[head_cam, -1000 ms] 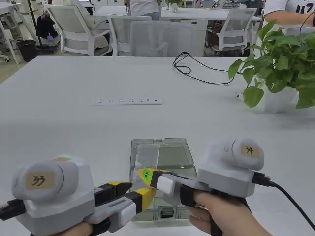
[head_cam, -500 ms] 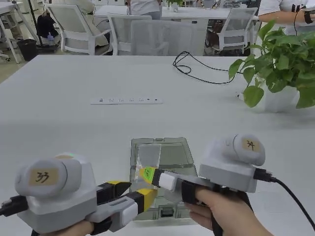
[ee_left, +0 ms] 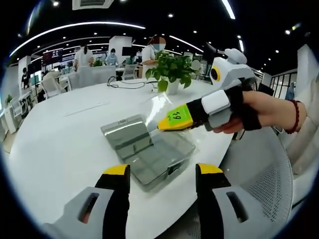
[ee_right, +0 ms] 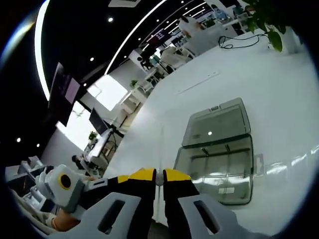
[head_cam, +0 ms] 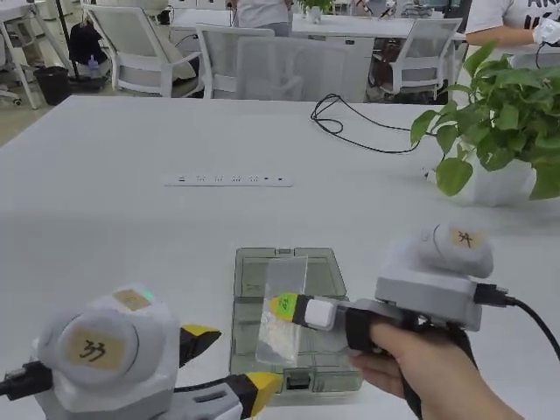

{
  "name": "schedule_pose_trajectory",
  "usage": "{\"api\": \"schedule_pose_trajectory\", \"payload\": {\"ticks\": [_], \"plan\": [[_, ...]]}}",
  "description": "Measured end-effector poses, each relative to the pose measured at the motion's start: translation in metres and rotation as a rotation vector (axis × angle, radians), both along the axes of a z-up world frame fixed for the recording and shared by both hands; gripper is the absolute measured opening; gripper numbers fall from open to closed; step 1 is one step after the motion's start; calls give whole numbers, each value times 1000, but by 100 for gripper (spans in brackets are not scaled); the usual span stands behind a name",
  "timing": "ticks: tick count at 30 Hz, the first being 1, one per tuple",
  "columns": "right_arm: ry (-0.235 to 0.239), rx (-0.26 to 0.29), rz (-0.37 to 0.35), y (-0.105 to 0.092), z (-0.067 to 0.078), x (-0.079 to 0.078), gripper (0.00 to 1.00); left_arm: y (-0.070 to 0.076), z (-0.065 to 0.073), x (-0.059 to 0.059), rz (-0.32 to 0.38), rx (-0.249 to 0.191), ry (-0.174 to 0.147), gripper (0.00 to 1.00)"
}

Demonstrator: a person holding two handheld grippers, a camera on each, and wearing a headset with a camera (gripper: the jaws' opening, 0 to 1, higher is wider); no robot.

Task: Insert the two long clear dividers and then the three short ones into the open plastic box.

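The open clear plastic box (head_cam: 328, 359) lies near the table's front edge, its lid (head_cam: 325, 276) folded flat on the far side. My right gripper (head_cam: 282, 306) reaches in from the right and is shut on a clear divider (head_cam: 282, 337), held tilted above the box's left half. In the right gripper view the divider (ee_right: 160, 149) shows edge-on between the closed jaws (ee_right: 159, 174), with the box (ee_right: 219, 167) to the right. My left gripper (head_cam: 229, 360) is open at the lower left, short of the box (ee_left: 159, 159), with nothing between its fingers (ee_left: 117, 172).
A white power strip (head_cam: 230, 180) lies mid-table. A potted plant (head_cam: 507, 114) stands at the right, and a black cable (head_cam: 359, 122) loops behind it. White chairs (head_cam: 140, 52) line the table's far side. The table's front edge runs just under the box.
My left gripper has drawn back to the lower left, away from the divider. My right gripper has shifted right with the divider, which now hangs lower over the box.
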State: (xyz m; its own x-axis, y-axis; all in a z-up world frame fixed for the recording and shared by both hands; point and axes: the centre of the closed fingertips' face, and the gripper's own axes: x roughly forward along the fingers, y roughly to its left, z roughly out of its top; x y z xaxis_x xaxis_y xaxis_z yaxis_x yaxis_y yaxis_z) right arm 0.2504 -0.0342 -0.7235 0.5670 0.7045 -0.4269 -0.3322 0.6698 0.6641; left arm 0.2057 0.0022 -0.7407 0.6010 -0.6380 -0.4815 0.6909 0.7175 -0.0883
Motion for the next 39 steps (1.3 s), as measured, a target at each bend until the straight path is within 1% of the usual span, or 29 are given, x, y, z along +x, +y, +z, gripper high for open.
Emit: {"api": "schedule_pose_trajectory", "payload": {"ticks": [1,2,3,4,5,8,10,11,13,16,23,25,26,28,29,30,32,33,34,35,36,37,39], "plan": [[5,-8,1,-2,0,0,6,1,-1,0,-1,7,-1,53],[20,-24,2,-5,-1,0,6,2,-2,0,-7,19,-3,53],[19,-28,2,-6,0,1,6,2,-4,0,-10,25,-2,54],[29,-32,3,-8,0,1,6,2,-5,0,-13,29,2,55],[44,-34,1,-11,0,2,6,3,-9,0,-15,37,20,55],[80,-62,-6,-18,-4,3,6,5,-10,0,-19,48,11,56],[110,-77,-7,-22,-7,3,6,5,-9,0,-21,41,3,58],[133,-87,-7,-24,-9,2,6,4,-9,0,-21,36,-1,59],[158,-109,-3,-27,-12,4,6,4,-10,1,-25,34,-4,61],[181,-122,2,-30,-15,6,6,4,-10,3,-28,33,-6,63],[263,-170,-3,-42,-23,14,6,0,-6,6,-38,8,-37,72],[295,-177,-5,-44,-25,14,6,-1,-6,7,-41,10,-42,74],[302,-184,-5,-45,-27,15,6,0,-6,8,-41,11,-41,75],[333,-205,3,-48,-31,15,6,-1,-7,8,-48,18,-42,76],[337,-201,3,-47,-32,17,6,0,-8,8,-50,26,-42,75],[353,-199,1,-48,-33,17,6,1,-10,9,-52,40,-46,75],[385,-220,5,-51,-38,16,6,2,-10,9,-54,48,-52,76],[389,-229,6,-51,-39,16,6,1,-10,9,-55,46,-54,77],[416,-248,13,-54,-44,17,6,1,-9,9,-54,36,-55,77],[422,-252,10,-55,-45,18,7,0,-9,9,-53,27,-55,77],[426,-254,10,-55,-47,20,7,0,-8,9,-54,19,-55,77],[441,-255,7,-56,-48,20,7,-1,-7,9,-55,15,-57,78],[461,-243,7,-55,-49,20,7,-2,-6,10,-56,9,-64,79]]}}
